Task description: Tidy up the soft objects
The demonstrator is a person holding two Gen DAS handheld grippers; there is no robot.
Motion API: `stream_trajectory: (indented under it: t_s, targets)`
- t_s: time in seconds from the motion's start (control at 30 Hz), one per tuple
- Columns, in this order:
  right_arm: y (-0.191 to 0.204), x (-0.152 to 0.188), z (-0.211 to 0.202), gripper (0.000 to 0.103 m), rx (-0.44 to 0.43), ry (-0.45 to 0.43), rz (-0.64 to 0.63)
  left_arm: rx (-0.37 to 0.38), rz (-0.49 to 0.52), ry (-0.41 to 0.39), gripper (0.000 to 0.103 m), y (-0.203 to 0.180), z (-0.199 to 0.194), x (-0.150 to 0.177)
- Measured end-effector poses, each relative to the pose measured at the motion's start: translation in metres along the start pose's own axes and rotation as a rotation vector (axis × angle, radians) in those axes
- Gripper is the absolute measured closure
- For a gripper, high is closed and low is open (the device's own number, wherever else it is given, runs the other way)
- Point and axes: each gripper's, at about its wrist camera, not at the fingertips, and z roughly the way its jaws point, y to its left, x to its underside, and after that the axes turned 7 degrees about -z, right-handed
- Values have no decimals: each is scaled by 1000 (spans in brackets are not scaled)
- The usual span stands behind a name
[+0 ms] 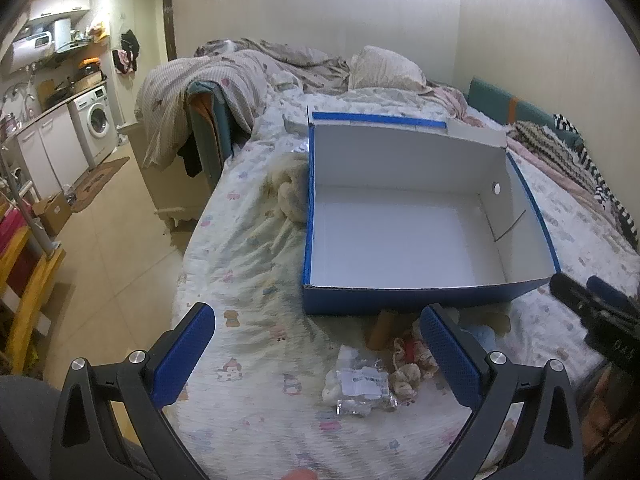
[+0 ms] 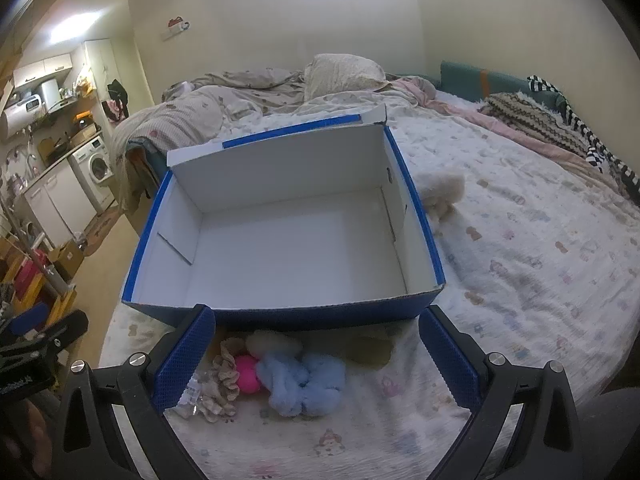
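Note:
An empty blue box with a white inside (image 1: pixel 400 236) (image 2: pixel 288 252) stands open on the bed. In front of it lie a light blue fluffy toy (image 2: pixel 306 384), a pink ball (image 2: pixel 246 374), beige lace scrunchies (image 2: pixel 224 380) (image 1: pixel 408 364), a brown soft piece (image 2: pixel 370 350) and a clear plastic packet (image 1: pixel 362 390). A cream plush (image 1: pixel 290 194) (image 2: pixel 442 190) lies beside the box. My left gripper (image 1: pixel 318 358) is open above the packet. My right gripper (image 2: pixel 316 360) is open over the blue toy. Both are empty.
The bed sheet (image 2: pixel 520 280) carries a rumpled duvet (image 1: pixel 240 76), a pillow (image 2: pixel 344 74) and striped clothes (image 2: pixel 580 136) at the far side. The bed edge drops to the floor (image 1: pixel 108 240) on the left, with a kitchen and washing machine (image 1: pixel 96 120) beyond.

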Motion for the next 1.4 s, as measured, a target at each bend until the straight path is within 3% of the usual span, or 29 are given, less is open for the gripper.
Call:
stream_trajectory:
  t_s: [0.23, 0.37, 0.6, 0.77, 0.9, 1.17, 1.23, 1.37, 1.4]
  targets:
    - [-8, -15, 0, 0, -58, 82, 28, 2, -9, 43, 1, 5, 3, -13]
    - [-9, -19, 1, 0, -74, 127, 20, -35, -11, 69, 1, 7, 9, -15]
    - [-19, -17, 21, 0, -115, 240, 45, -75, -5, 157, 1, 8, 26, -14]
    - [-25, -19, 44, 0, -167, 345, 66, -70, -2, 227, 1, 9, 39, -16]
    - [-26, -19, 61, 0, -183, 376, 52, -64, -13, 300, 1, 12, 56, -21]
    - [-33, 3, 89, 0, -170, 447, 124, 2, -70, 503, 23, 15, 100, -12]
    - [-34, 3, 91, 0, -163, 446, 123, 2, -71, 553, 44, 13, 114, -1]
    - [-38, 8, 99, 0, -156, 473, 144, 47, -94, 650, 51, 8, 131, 17]
    - [-38, 9, 101, 0, -156, 480, 150, 53, -95, 667, 64, 7, 134, 21]
